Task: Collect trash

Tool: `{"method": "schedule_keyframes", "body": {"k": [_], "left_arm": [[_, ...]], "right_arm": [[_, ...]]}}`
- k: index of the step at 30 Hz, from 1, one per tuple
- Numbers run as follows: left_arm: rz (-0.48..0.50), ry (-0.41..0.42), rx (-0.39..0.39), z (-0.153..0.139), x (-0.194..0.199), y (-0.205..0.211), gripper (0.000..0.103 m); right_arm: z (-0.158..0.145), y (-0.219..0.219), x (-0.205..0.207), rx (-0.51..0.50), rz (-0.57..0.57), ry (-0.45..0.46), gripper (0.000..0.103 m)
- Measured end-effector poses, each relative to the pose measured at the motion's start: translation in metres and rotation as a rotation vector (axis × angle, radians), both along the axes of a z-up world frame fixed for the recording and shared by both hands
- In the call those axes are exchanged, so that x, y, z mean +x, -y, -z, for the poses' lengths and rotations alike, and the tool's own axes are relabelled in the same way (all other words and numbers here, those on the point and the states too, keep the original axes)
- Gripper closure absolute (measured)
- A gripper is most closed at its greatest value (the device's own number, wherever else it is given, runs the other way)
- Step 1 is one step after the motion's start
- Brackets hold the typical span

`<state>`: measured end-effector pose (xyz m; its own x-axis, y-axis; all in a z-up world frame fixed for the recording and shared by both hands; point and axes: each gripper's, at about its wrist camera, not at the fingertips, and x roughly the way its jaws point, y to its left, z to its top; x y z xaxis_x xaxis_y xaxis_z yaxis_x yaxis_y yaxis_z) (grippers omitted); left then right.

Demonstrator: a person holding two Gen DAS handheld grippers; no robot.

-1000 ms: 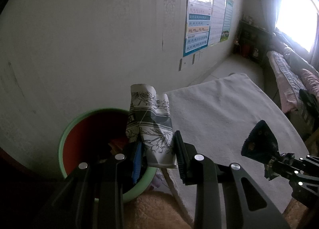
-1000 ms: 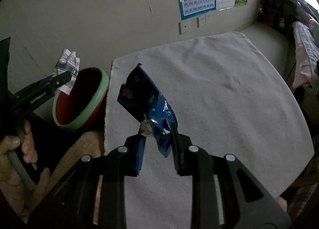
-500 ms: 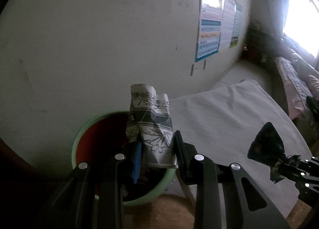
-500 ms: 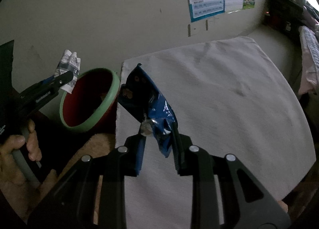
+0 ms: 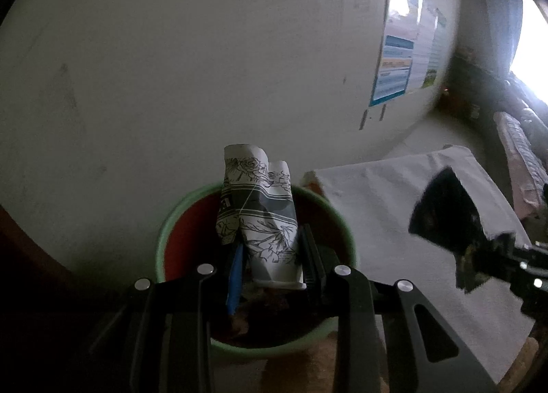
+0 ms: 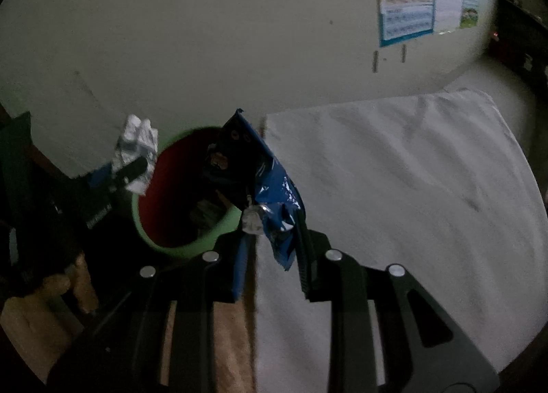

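My left gripper is shut on a crumpled black-and-white flower-printed paper and holds it over a bin with a green rim and red inside. The same paper shows in the right wrist view at the bin's left rim. My right gripper is shut on a blue snack wrapper and holds it at the bin's right rim. The wrapper also shows dark in the left wrist view. Some trash lies in the bin.
A white cloth-covered surface lies right of the bin. A pale wall with posters stands close behind. A hand holds the left gripper's handle. A tan towel lies below the bin.
Both grippers have moved left toward the bin. The paper now hangs over the bin's opening and the blue wrapper has come to its right rim.
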<state>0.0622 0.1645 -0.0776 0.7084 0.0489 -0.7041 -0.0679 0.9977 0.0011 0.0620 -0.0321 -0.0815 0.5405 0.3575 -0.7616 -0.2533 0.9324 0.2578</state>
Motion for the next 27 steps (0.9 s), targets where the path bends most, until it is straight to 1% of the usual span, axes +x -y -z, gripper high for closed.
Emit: {"method": "schedule_keyframes", "body": {"k": [4, 10, 11, 12, 13, 14, 15, 16, 17, 18, 19, 22, 24, 25, 27], "left_arm": [[-0.022, -0.018, -0.011, 0.008, 0.001, -0.014, 0.075], [-0.039, -0.060, -0.022, 0.022, 0.014, -0.028, 0.075], [-0.038, -0.064, -0.021, 0.024, 0.015, -0.029, 0.074], [-0.040, -0.068, -0.015, 0.025, 0.016, -0.030, 0.072], [-0.048, -0.069, -0.006, 0.026, 0.019, -0.031, 0.072], [-0.057, -0.069, -0.001, 0.027, 0.020, -0.033, 0.067], [-0.060, -0.070, -0.001, 0.026, 0.024, -0.033, 0.052], [-0.065, -0.066, -0.009, 0.026, 0.025, -0.035, 0.041], [-0.069, -0.060, -0.012, 0.025, 0.025, -0.035, 0.038], [-0.073, -0.055, -0.012, 0.024, 0.024, -0.035, 0.035], [-0.081, -0.052, -0.007, 0.023, 0.024, -0.034, 0.031], [-0.087, -0.045, -0.009, 0.020, 0.022, -0.028, 0.029], [-0.076, -0.031, -0.009, 0.014, 0.018, -0.019, 0.027], [-0.055, -0.008, -0.002, 0.006, 0.015, -0.008, 0.021], [-0.023, 0.031, 0.020, -0.006, 0.012, 0.007, 0.014]], "right_arm": [[0.001, -0.024, 0.017, 0.004, -0.036, -0.013, 0.079], [0.010, -0.051, 0.049, 0.041, -0.063, -0.070, 0.079], [0.009, -0.053, 0.055, 0.044, -0.065, -0.072, 0.076], [0.009, -0.057, 0.060, 0.049, -0.069, -0.072, 0.067], [0.007, -0.061, 0.065, 0.058, -0.070, -0.069, 0.063], [0.005, -0.063, 0.068, 0.067, -0.073, -0.063, 0.061], [0.004, -0.063, 0.069, 0.072, -0.076, -0.057, 0.057], [0.001, -0.064, 0.070, 0.076, -0.080, -0.049, 0.053], [-0.002, -0.063, 0.071, 0.085, -0.078, -0.038, 0.044], [-0.005, -0.061, 0.070, 0.102, -0.077, -0.026, 0.040], [-0.008, -0.058, 0.070, 0.118, -0.076, -0.018, 0.040], [-0.014, -0.045, 0.064, 0.143, -0.046, -0.004, 0.040], [-0.021, -0.026, 0.051, 0.152, -0.003, 0.029, 0.038], [-0.025, -0.017, 0.042, 0.145, 0.020, 0.049, 0.035], [-0.036, 0.006, 0.019, 0.109, 0.074, 0.104, 0.027]]}}
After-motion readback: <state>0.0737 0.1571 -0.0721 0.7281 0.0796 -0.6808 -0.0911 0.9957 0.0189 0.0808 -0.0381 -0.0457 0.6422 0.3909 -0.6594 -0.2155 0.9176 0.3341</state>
